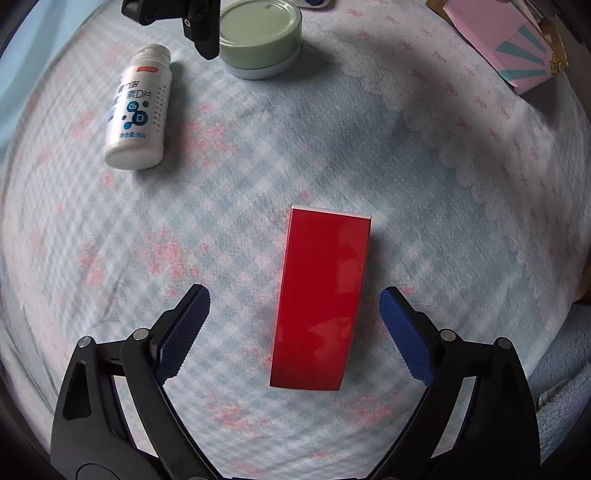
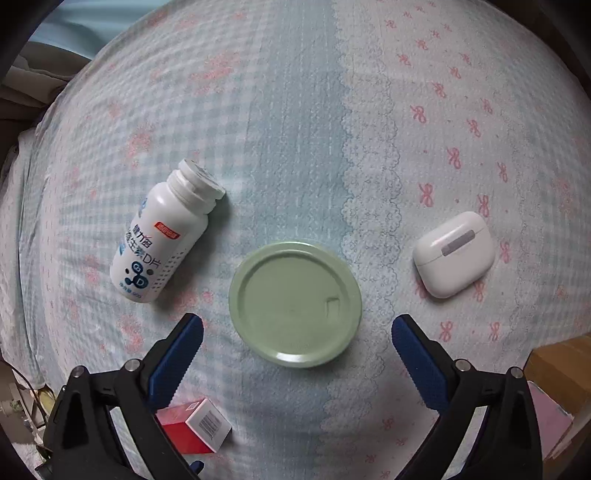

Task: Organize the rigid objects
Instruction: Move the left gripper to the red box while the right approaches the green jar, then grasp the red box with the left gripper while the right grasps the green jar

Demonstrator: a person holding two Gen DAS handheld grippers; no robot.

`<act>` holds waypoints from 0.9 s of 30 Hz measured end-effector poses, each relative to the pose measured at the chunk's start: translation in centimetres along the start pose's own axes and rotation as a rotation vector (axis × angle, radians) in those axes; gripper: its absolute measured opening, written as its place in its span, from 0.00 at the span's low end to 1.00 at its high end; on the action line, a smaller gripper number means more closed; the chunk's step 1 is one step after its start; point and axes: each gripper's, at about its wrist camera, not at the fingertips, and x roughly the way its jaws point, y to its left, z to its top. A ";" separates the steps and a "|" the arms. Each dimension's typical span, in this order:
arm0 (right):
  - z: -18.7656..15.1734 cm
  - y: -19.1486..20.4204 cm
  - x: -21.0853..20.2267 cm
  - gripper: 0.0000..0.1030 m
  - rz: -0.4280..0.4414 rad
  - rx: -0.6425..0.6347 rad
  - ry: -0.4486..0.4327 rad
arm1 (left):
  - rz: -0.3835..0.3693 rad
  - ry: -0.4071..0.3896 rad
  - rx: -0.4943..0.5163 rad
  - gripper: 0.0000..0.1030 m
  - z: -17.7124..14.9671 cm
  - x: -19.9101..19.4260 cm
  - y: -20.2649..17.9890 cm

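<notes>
A red box [image 1: 321,299] lies on the checked bedsheet, between the fingers of my open, empty left gripper [image 1: 294,325]. The box's barcode end also shows in the right wrist view [image 2: 195,426]. A round green tin [image 2: 294,303] sits just ahead of my open, empty right gripper [image 2: 297,347], partly between its fingers; it also shows in the left wrist view [image 1: 260,37]. A white pill bottle [image 2: 166,232] lies on its side left of the tin, also in the left wrist view [image 1: 138,107]. A white earbud case [image 2: 454,253] lies to the tin's right.
A pink and teal paper box [image 1: 517,48] stands at the bed's far right. A cardboard box [image 2: 565,369] is at the right edge. The right gripper's black finger [image 1: 203,33] shows beside the tin in the left wrist view.
</notes>
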 end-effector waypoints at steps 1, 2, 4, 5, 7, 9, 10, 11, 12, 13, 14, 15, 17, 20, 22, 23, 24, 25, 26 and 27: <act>0.2 0.1 0.4 0.91 -0.013 -0.007 0.013 | -0.006 0.007 0.003 0.81 0.1 0.3 0.0; 0.3 0.2 0.9 0.89 -0.030 -0.011 0.025 | -0.005 0.017 0.008 0.79 0.2 0.7 -0.1; 0.5 0.1 1.6 0.86 -0.050 -0.008 0.040 | 0.010 0.040 0.025 0.73 0.3 1.5 -0.4; 0.5 0.0 1.8 0.84 -0.049 0.001 0.044 | 0.016 0.047 0.035 0.71 0.3 1.8 -0.5; 0.5 -0.3 2.3 0.82 -0.056 0.016 0.055 | 0.014 0.053 0.048 0.66 0.4 2.3 -0.7; 0.5 -0.4 2.6 0.77 -0.045 0.024 0.062 | 0.006 0.061 0.054 0.58 0.4 2.7 -1.0; 0.5 -0.3 2.8 0.73 -0.043 0.021 0.066 | 0.004 0.068 0.058 0.53 0.4 2.9 -1.1; 0.4 0.0 2.9 0.71 -0.053 0.012 0.068 | 0.002 0.074 0.063 0.52 0.3 3.1 -1.3; 0.4 0.2 3.0 0.70 -0.063 0.003 0.067 | 0.006 0.073 0.072 0.51 0.3 3.2 -1.5; 0.3 0.3 3.0 0.67 -0.068 -0.005 0.067 | 0.008 0.070 0.078 0.50 0.2 3.3 -1.8; 0.4 0.5 3.1 0.66 -0.073 -0.012 0.069 | 0.004 0.071 0.083 0.48 0.2 3.3 -2.0; 0.4 0.6 3.1 0.66 -0.078 -0.012 0.072 | -0.003 0.073 0.085 0.44 0.3 3.4 -2.2; 0.5 0.9 3.2 0.66 -0.080 -0.006 0.072 | -0.014 0.074 0.090 0.39 0.4 3.5 -2.7; 0.6 1.7 3.3 0.65 -0.086 -0.006 0.069 | -0.003 0.072 0.098 0.37 0.7 3.7 -3.3; 0.7 2.2 3.4 0.65 -0.087 -0.004 0.066 | -0.009 0.069 0.088 0.37 1.1 3.6 -3.6; 1.1 2.3 3.8 0.65 -0.087 -0.003 0.066 | -0.011 0.068 0.085 0.37 1.3 3.6 -3.9; 1.0 2.3 3.7 0.65 -0.087 -0.004 0.065 | -0.011 0.065 0.084 0.37 1.3 3.1 -4.4; 1.0 2.3 3.7 0.65 -0.087 -0.004 0.066 | -0.010 0.063 0.084 0.37 1.3 3.1 -4.6; 1.1 2.3 3.7 0.65 -0.087 -0.005 0.066 | -0.009 0.061 0.083 0.37 1.2 3.1 -4.7; 1.1 2.3 3.8 0.65 -0.087 -0.007 0.066 | -0.009 0.058 0.080 0.37 1.0 2.9 -4.5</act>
